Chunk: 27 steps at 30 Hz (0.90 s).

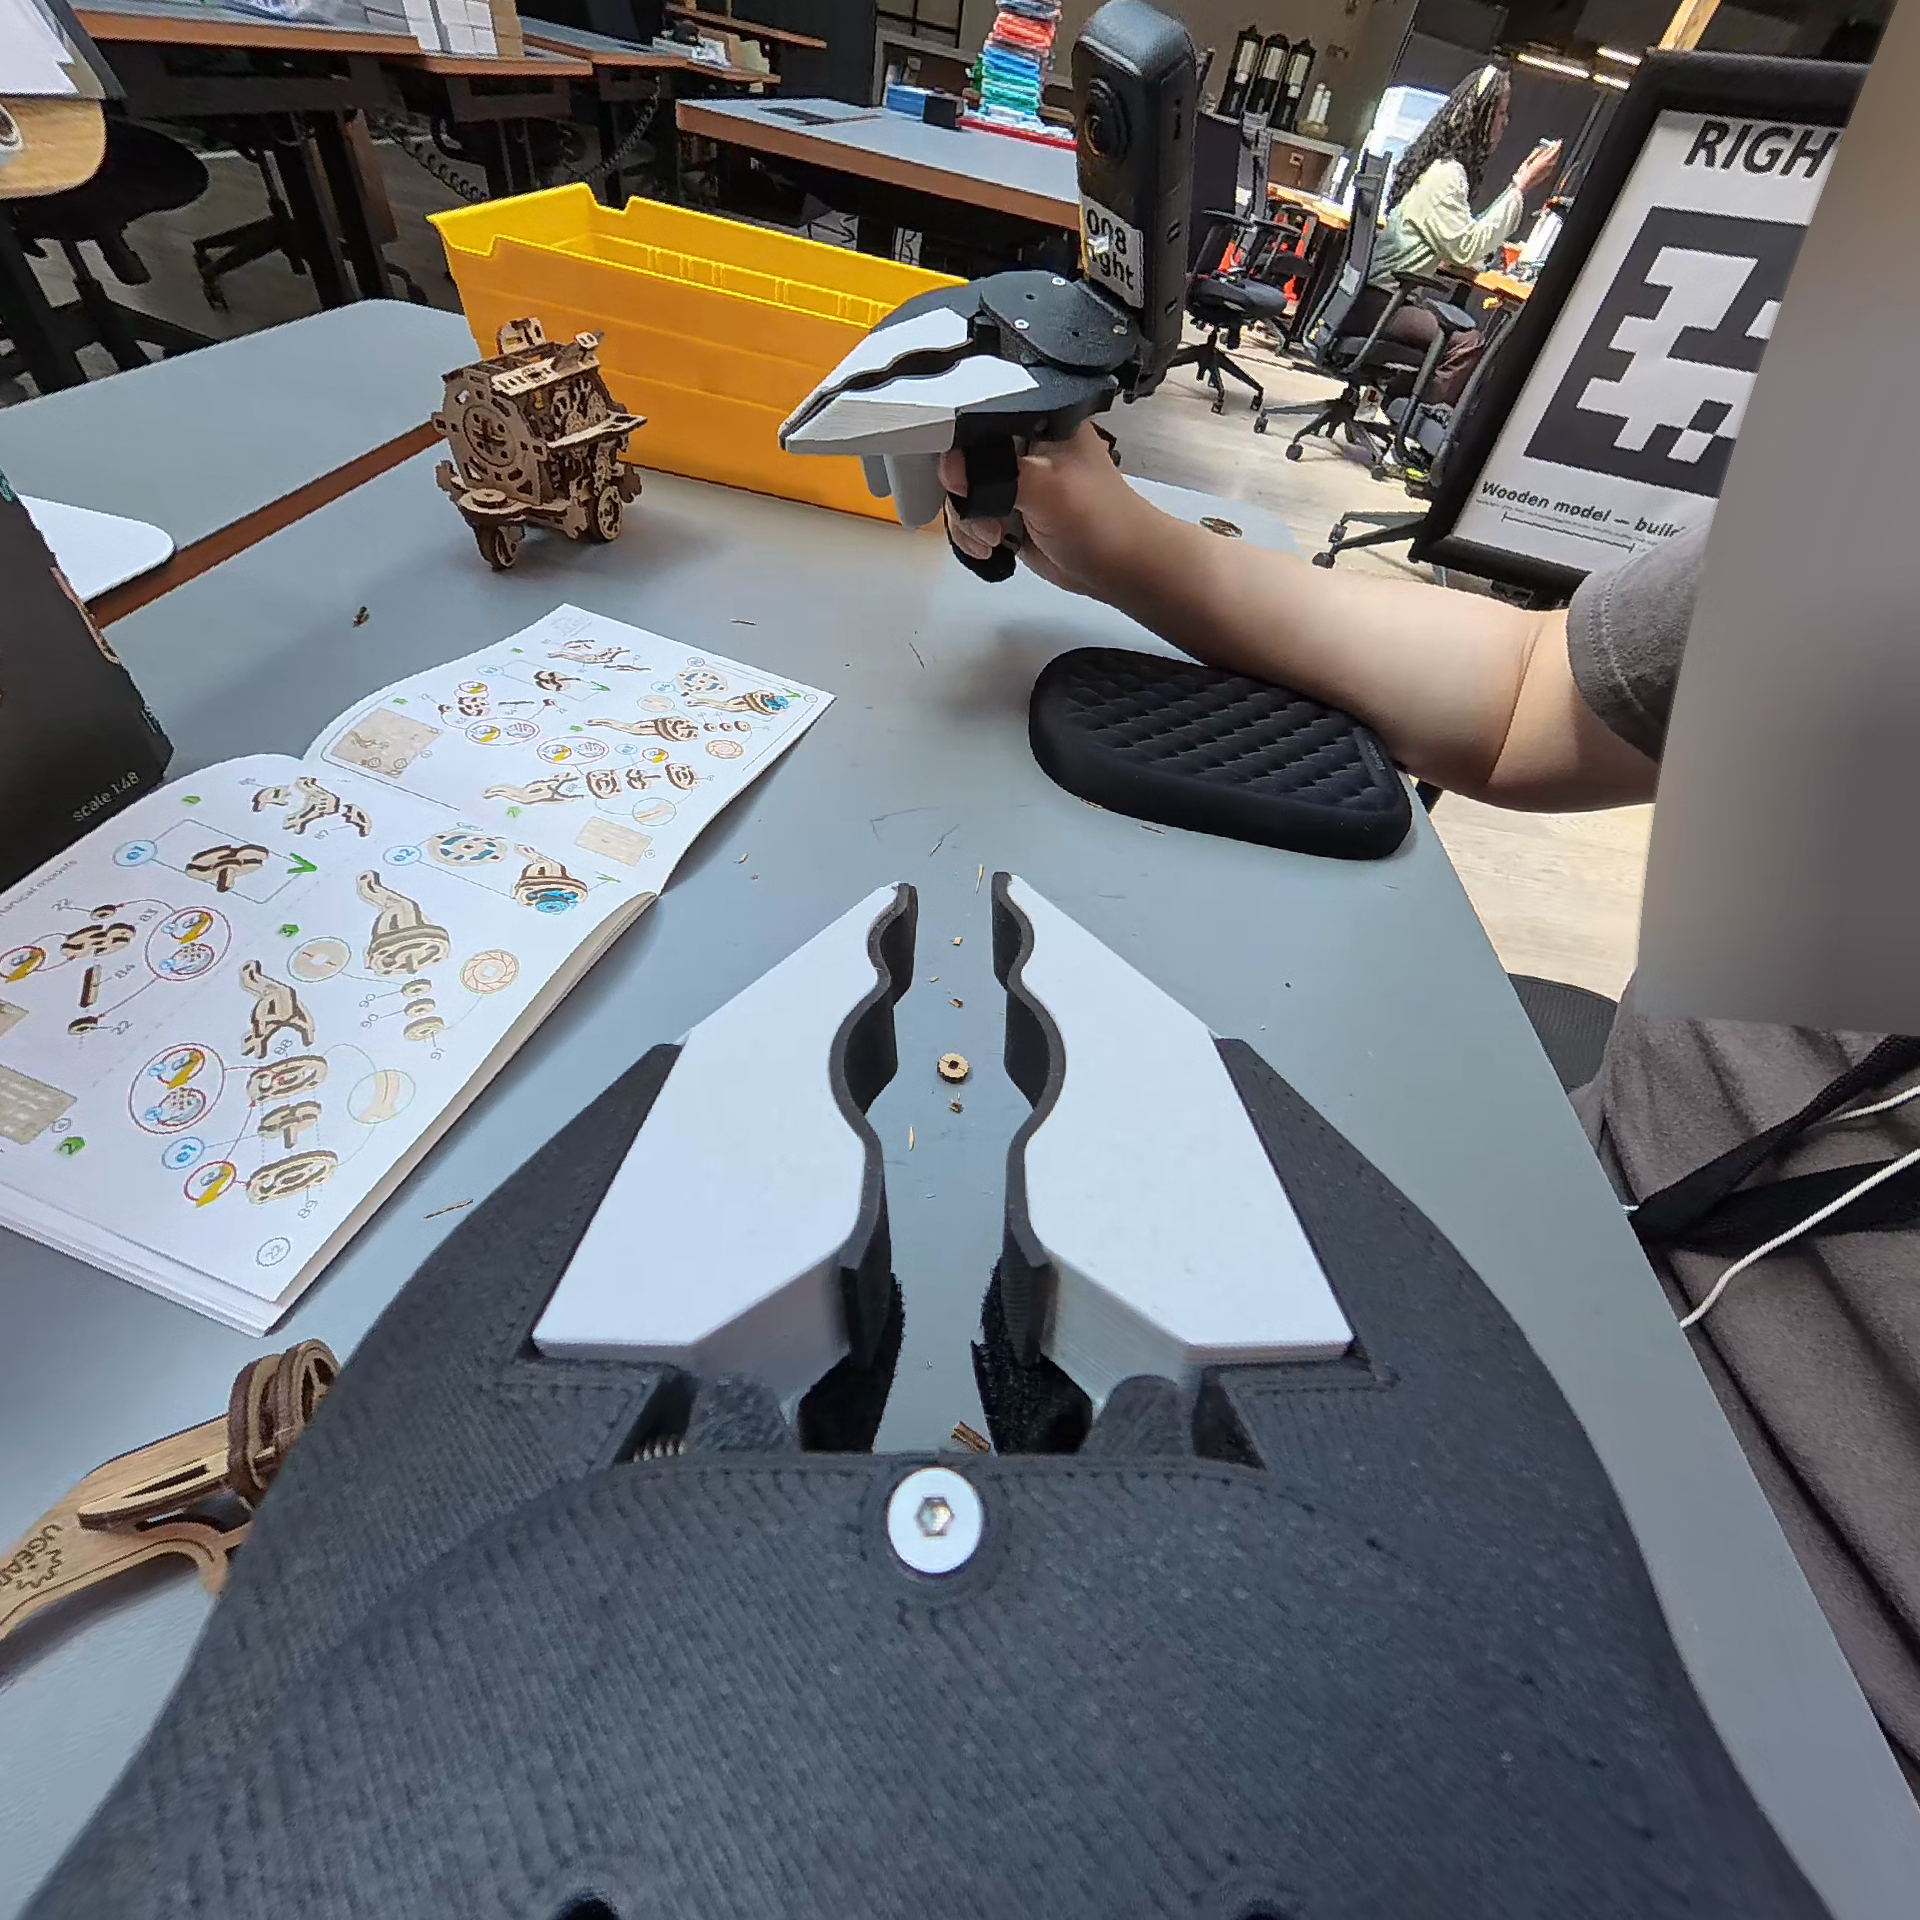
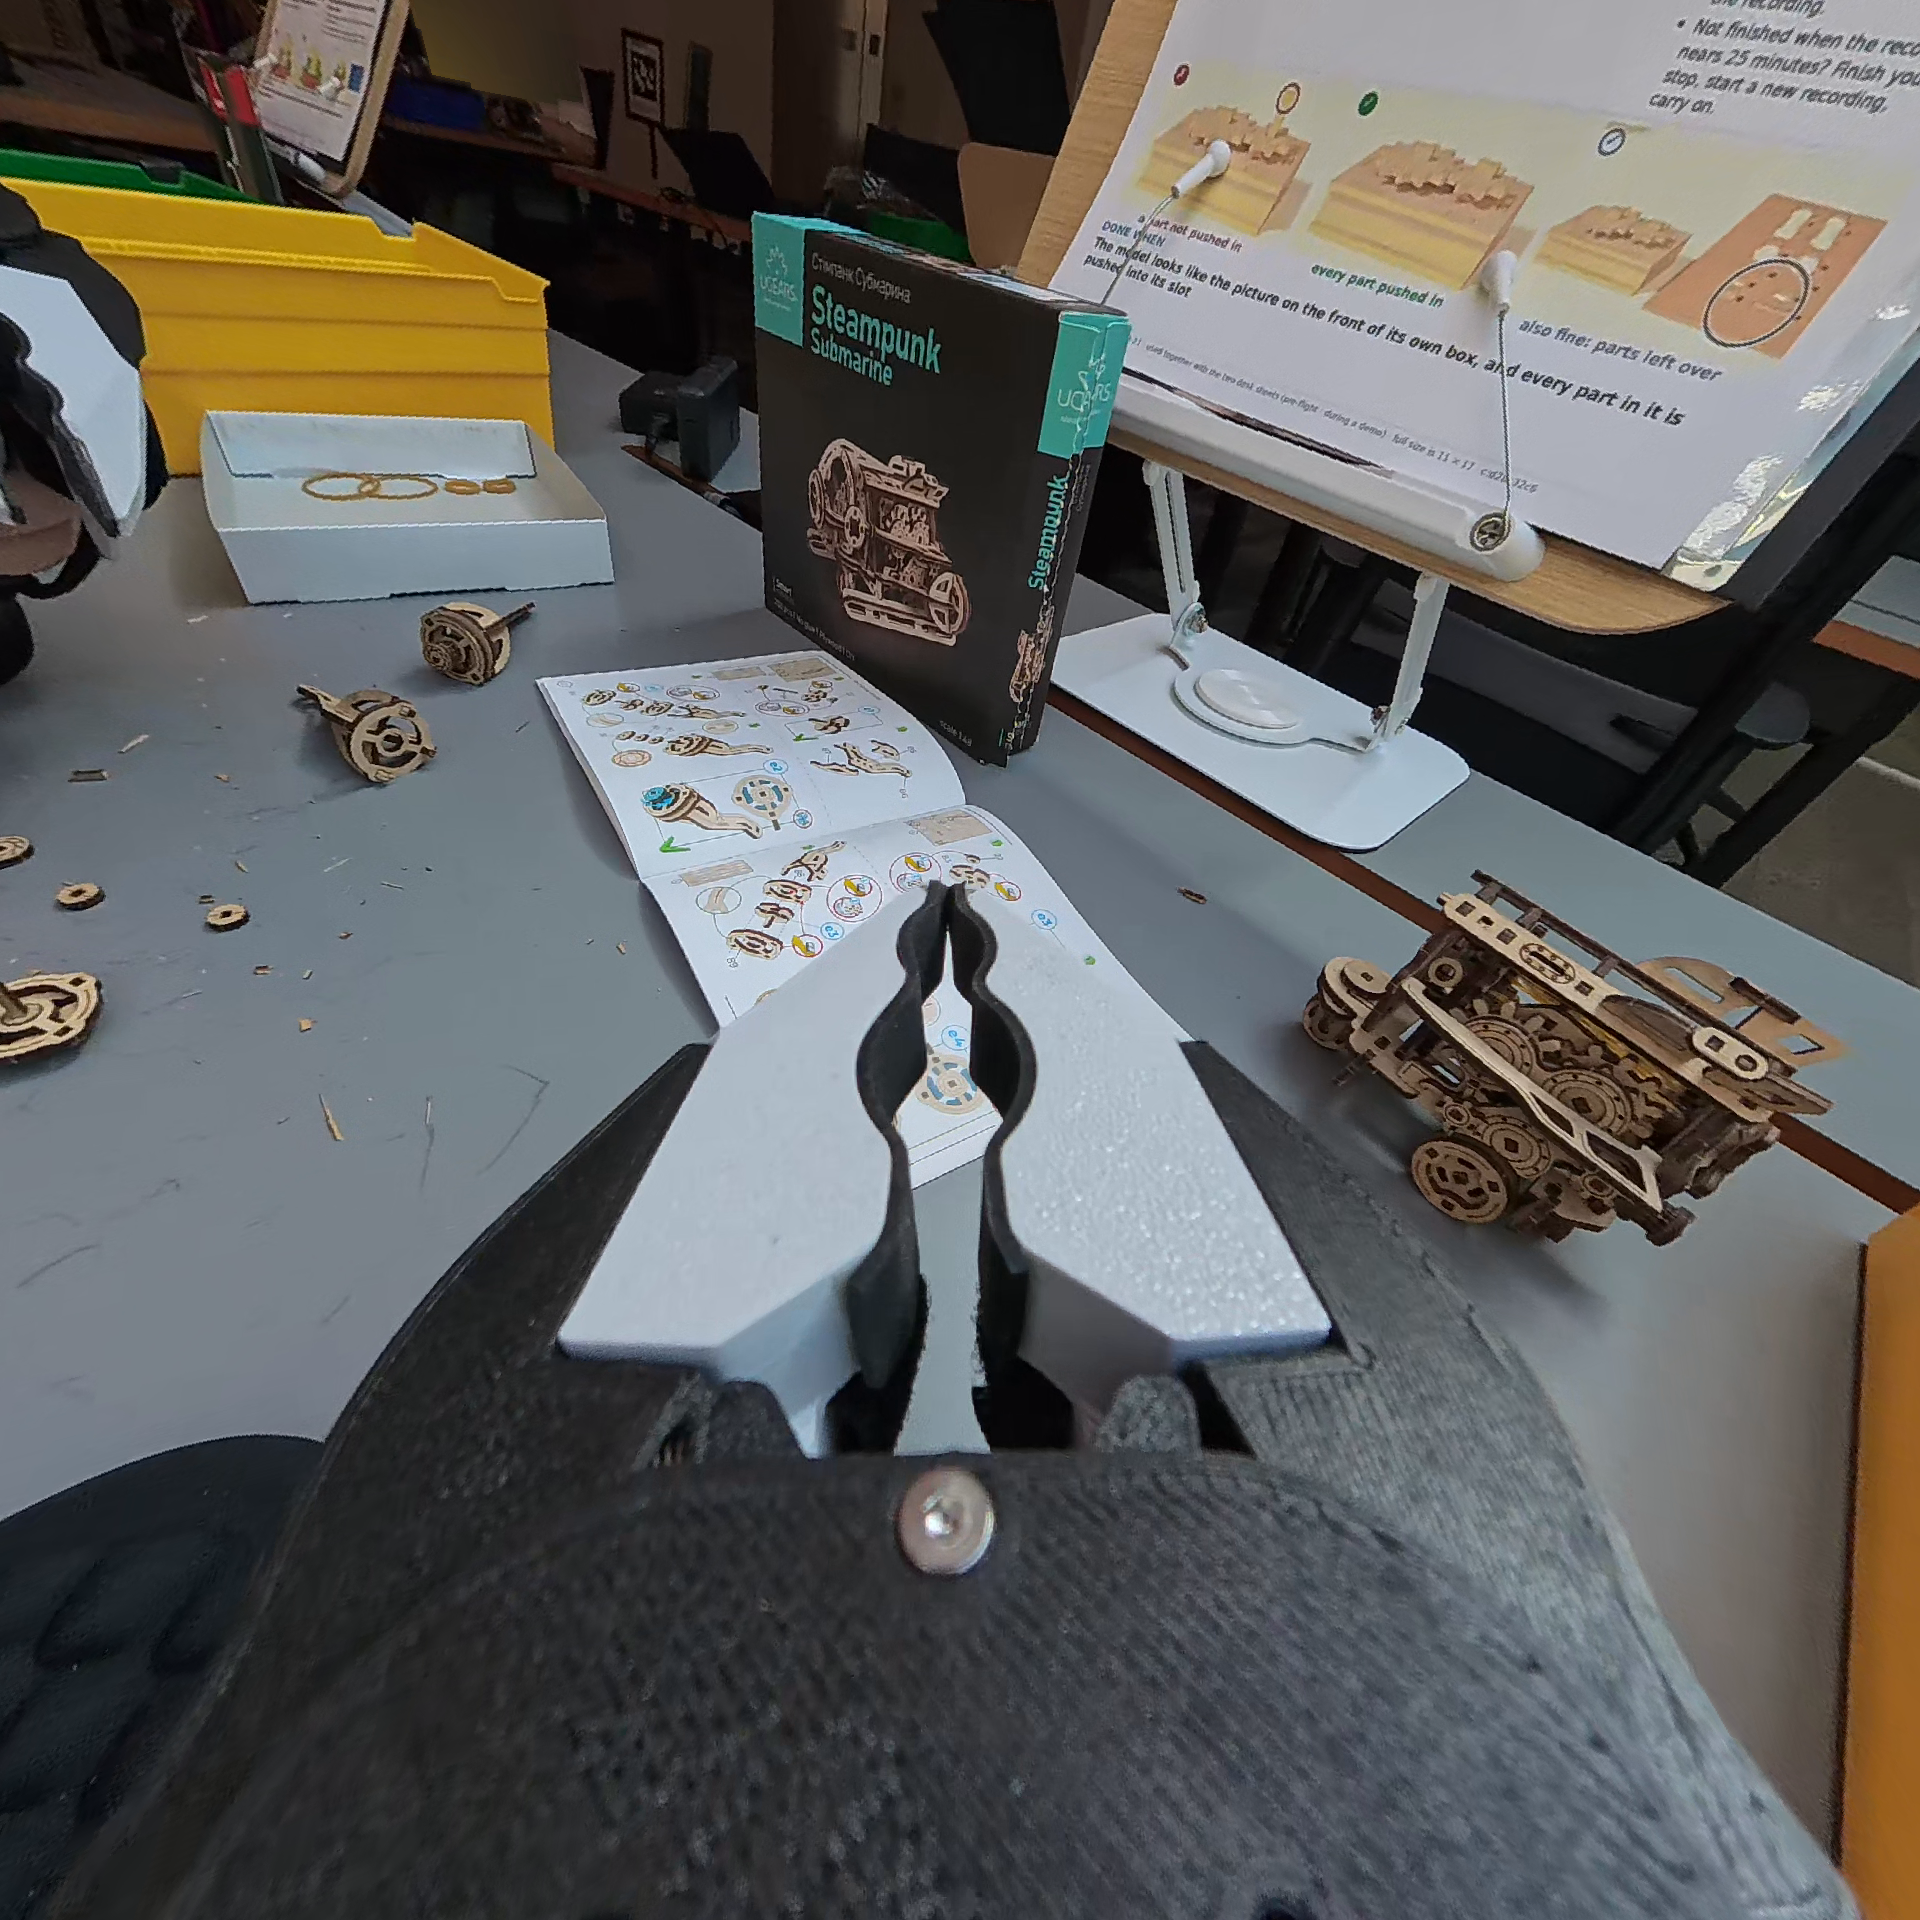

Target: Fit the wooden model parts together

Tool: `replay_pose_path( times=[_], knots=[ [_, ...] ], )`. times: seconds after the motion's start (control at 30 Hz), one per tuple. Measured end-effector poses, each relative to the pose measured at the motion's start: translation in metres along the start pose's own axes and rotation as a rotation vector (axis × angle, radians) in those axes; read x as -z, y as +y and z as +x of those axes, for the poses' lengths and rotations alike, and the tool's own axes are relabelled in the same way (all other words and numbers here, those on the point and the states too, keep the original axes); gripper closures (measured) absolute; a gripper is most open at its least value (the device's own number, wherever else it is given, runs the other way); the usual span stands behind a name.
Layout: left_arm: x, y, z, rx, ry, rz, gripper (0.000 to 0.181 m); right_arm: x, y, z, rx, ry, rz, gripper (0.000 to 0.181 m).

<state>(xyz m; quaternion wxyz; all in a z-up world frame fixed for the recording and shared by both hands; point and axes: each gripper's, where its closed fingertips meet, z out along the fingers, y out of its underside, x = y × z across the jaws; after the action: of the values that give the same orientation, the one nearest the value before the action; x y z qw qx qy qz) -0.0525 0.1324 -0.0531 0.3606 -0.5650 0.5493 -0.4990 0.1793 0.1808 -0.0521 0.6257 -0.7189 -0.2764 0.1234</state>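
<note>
white tray (image 2: pixel 416 566): wooden rings (image 2: pixel 369 485) inside | left gripper (image 1: pixel 948 904) fingers parted, empty | right gripper (image 2: pixel 948 914) fingers clenched, empty

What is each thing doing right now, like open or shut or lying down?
Left gripper: jaws open, holding nothing.
Right gripper: jaws shut, holding nothing.
Instruction booklet: lying open on the table.
Model box: standing upright, closed.
Partly built wooden model: tilted on the table, apart from both grippers.
White tray: open, wooden rings inside.
Small wooden disc: lying loose on the table.
</note>
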Motion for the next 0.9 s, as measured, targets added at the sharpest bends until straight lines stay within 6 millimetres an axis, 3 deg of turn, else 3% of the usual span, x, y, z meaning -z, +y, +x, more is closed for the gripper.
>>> replay_pose_path(
  times=[0.13, 0.23, 0.33, 0.47, 0.53, 0.73, 0.9],
  knots=[
    [0.001, 0.000, -0.002, 0.000, -0.010, 0.002, 0.170, -0.001, 0.002, -0.015, 0.036, -0.096, -0.007, 0.181],
    [0.002, 0.000, -0.003, 0.001, -0.011, 0.002, 0.170, -0.002, 0.008, -0.044, 0.050, -0.262, -0.050, 0.181],
    [0.003, -0.001, -0.004, -0.004, -0.018, 0.004, 0.170, 0.000, -0.001, -0.097, 0.056, -0.487, -0.086, 0.180],
    [0.002, 0.004, -0.006, -0.003, -0.025, -0.018, 0.170, 0.002, -0.018, -0.189, 0.182, -0.810, -0.111, 0.172],
    [0.002, 0.006, -0.007, -0.008, -0.029, -0.030, 0.171, 0.001, -0.016, -0.218, 0.226, -0.930, -0.175, 0.170],
    [0.001, 0.009, -0.007, -0.026, -0.043, -0.052, 0.171, -0.023, 0.020, -0.235, 0.483, -0.959, -0.435, 0.169],
    [0.001, 0.010, -0.008, -0.025, -0.047, -0.060, 0.171, -0.025, 0.036, -0.244, 0.475, -0.980, -0.470, 0.170]
  ],
)
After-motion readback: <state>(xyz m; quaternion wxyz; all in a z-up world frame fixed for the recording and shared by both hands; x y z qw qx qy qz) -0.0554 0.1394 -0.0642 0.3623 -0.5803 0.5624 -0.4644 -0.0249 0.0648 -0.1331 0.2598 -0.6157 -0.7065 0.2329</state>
